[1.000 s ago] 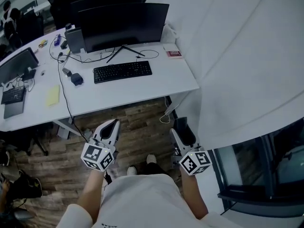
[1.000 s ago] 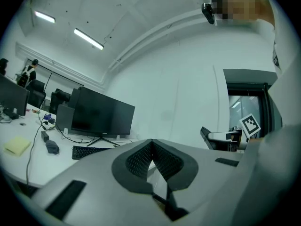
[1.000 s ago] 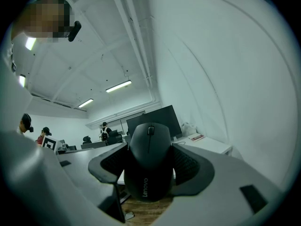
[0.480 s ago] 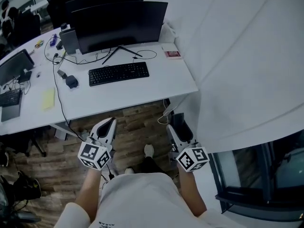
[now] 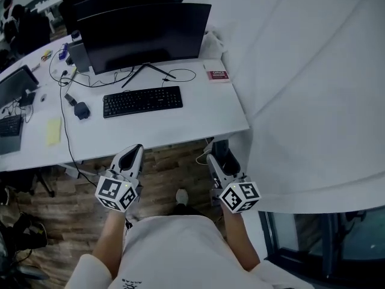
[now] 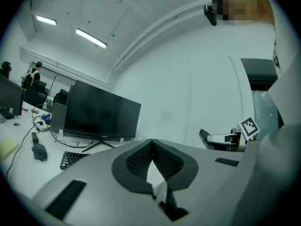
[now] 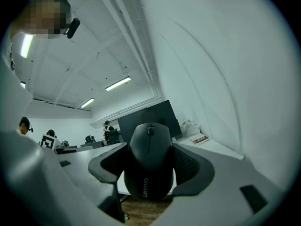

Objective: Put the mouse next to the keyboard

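Observation:
A black Lenovo mouse (image 7: 149, 161) sits between the pads of my right gripper (image 7: 149, 147), which is shut on it. In the head view that right gripper (image 5: 221, 161) hangs over the wooden floor, just short of the white desk's (image 5: 198, 116) front edge. The black keyboard (image 5: 142, 101) lies on the desk in front of a dark monitor (image 5: 144, 35), and it also shows low at the left as keyboard (image 6: 70, 159). My left gripper (image 5: 133, 154) is held beside the right one, and its jaws meet at the tips with nothing between them (image 6: 151, 142).
A small dark object (image 5: 81, 110) and a cable lie left of the keyboard. A red-and-white box (image 5: 218, 75) sits at the desk's right rear. More desks with screens (image 5: 15, 86) stand to the left. A white curtain or wall (image 5: 313, 89) runs along the right.
The desk has slid left and lower in the head view as the person steps toward it. Both grippers stay low in front of the body, the mouse still held.

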A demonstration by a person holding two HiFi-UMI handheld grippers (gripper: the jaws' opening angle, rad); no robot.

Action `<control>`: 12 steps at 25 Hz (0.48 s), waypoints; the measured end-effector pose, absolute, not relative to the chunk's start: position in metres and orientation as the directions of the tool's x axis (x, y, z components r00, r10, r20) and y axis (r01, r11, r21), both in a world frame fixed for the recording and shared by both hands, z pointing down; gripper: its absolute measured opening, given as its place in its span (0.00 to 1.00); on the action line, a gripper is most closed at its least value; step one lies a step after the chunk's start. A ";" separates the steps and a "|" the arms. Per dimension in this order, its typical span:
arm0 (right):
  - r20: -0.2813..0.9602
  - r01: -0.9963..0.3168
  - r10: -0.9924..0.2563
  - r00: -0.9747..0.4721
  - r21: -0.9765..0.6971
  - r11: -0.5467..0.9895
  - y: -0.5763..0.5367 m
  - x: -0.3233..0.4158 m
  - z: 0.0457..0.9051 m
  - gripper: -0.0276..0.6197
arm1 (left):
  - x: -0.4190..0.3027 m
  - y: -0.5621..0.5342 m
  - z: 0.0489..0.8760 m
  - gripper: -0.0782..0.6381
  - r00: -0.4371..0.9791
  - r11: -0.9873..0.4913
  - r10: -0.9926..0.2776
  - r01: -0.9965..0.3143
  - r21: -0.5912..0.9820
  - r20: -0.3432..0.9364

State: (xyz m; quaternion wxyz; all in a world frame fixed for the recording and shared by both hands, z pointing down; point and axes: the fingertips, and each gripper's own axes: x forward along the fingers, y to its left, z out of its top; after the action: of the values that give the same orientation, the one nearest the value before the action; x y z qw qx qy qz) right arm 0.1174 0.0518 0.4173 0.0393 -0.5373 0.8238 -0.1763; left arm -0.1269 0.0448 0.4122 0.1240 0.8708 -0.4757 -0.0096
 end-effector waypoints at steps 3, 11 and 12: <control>0.134 -0.863 -0.888 -0.440 -0.337 0.376 0.025 0.133 0.421 0.51 | -0.112 0.025 0.416 0.12 0.524 -0.493 -0.844 -0.842 0.218 0.117; 0.163 -0.839 -0.856 -0.490 -0.354 0.413 -0.036 0.171 0.441 0.51 | -0.072 -0.024 0.422 0.12 0.475 -0.445 -0.868 -0.873 0.200 0.145; 0.166 -0.835 -0.852 -0.497 -0.357 0.418 -0.042 0.174 0.444 0.51 | -0.068 -0.028 0.423 0.12 0.468 -0.438 -0.871 -0.877 0.199 0.147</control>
State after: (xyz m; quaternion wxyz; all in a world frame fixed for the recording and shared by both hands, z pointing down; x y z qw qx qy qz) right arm 0.1744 -0.0423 0.4435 0.0206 -0.5011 0.8417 -0.1999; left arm -0.0681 -0.0278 0.4232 0.1240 0.8478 -0.5155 0.0111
